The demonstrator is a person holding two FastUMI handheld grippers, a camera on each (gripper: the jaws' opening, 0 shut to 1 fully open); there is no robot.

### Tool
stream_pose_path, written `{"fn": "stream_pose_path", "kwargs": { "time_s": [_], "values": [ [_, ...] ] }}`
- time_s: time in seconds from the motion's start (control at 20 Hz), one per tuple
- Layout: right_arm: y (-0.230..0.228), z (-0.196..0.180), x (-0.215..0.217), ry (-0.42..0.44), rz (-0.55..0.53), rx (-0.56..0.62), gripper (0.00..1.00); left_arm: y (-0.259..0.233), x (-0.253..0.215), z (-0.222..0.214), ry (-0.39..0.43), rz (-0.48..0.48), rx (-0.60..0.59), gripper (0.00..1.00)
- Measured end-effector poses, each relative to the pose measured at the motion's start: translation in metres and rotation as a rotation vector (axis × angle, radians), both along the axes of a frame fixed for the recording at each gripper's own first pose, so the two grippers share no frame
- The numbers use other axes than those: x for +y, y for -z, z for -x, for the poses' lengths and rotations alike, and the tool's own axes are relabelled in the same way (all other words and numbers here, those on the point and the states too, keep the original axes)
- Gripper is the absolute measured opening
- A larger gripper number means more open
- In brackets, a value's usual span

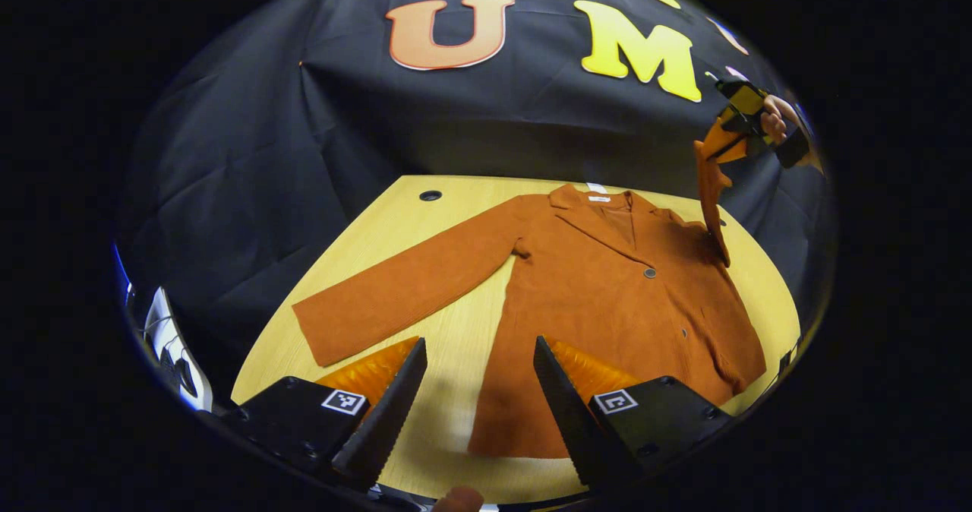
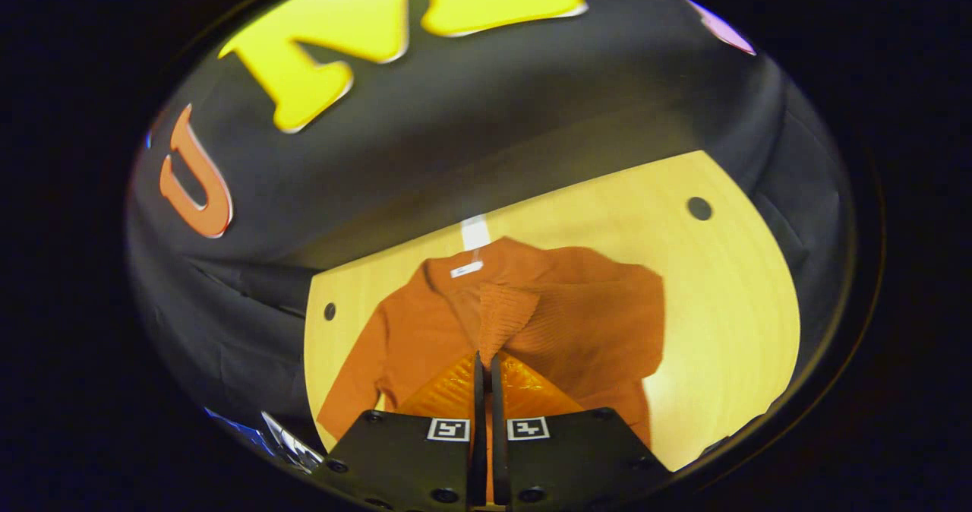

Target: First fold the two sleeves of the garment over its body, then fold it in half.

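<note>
While the rust-brown coat lies spread on the wooden counter, the right tool pinches its lifted sleeve above it; the left tool hovers agape.

1. In your left gripper view, the coat lies flat on the table, collar toward the booth wall.
2. Its left sleeve stretches out sideways on the tabletop.
3. Your left gripper hovers above the hem, jaws apart.
4. Your right gripper holds the right sleeve raised over the coat's right shoulder.
</note>
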State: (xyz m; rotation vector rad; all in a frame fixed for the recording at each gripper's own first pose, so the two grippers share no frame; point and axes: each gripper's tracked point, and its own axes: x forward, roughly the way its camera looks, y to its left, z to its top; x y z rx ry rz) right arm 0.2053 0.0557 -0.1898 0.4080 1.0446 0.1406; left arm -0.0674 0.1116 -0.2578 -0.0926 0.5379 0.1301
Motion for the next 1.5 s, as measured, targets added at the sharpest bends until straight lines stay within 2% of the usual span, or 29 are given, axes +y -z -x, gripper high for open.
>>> {"fn": "stream_pose_path", "kwargs": {
  "time_s": [0.1,0.2,0.4,0.55,0.65,0.75,0.8,0.85,0.95,1.0,1.15,1.25,1.3,1.35,1.4,1.5],
  "values": [
    [0.01,-0.004,0.052,-0.076,0.007,-0.004,0.04,0.012,0.02,0.006,-0.043,-0.01,0.02,0.93],
    [0.036,-0.009,0.116,-0.192,0.029,0.002,0.03,0.031,0.039,0.014,-0.087,0.025,0.065,0.94],
    [0.106,-0.006,0.192,-0.292,0.11,0.08,0.04,0.042,0.084,0.027,-0.155,0.003,0.093,0.94],
    [0.141,-0.004,0.222,-0.325,0.185,0.112,0.04,0.051,0.12,0.043,-0.233,0.01,0.112,0.94],
    [0.156,-0.007,0.23,-0.363,0.238,0.104,0.04,0.057,0.149,0.054,-0.31,-0.006,0.145,0.94],
    [0.163,-0.007,0.231,-0.384,0.31,0.092,0.04,0.061,0.161,0.054,-0.35,0.017,0.163,0.94],
    [0.158,-0.002,0.237,-0.388,0.305,0.104,0.07,0.061,0.166,0.052,-0.36,0.021,0.173,0.94],
    [0.157,0.001,0.24,-0.391,0.278,0.121,0.05,0.062,0.17,0.05,-0.361,0.027,0.186,0.94],
    [0.16,0.005,0.245,-0.403,0.222,0.13,0.22,0.067,0.176,0.043,-0.366,0.035,0.208,0.94],
    [0.157,0.008,0.245,-0.411,0.203,0.131,0.22,0.072,0.176,0.04,-0.365,0.047,0.231,0.94],
    [0.144,0.019,0.22,-0.435,0.214,0.126,0.74,0.079,0.171,0.032,-0.363,0.066,0.309,0.94],
    [0.133,0.029,0.193,-0.427,0.234,0.116,0.87,0.076,0.179,0.027,-0.388,0.012,0.331,0.95],
    [0.122,0.036,0.174,-0.423,0.227,0.092,0.83,0.074,0.179,0.023,-0.4,0.009,0.352,0.95],
    [0.111,0.041,0.161,-0.416,0.202,0.051,0.9,0.073,0.18,0.017,-0.408,0.028,0.351,1.0],
    [0.098,0.051,0.154,-0.427,0.147,0.007,0.91,0.076,0.18,0.013,-0.422,0.067,0.361,0.95],
    [0.069,0.077,0.13,-0.447,0.073,-0.063,0.9,0.077,0.18,0.005,-0.448,0.135,0.381,0.96]
  ]
}}
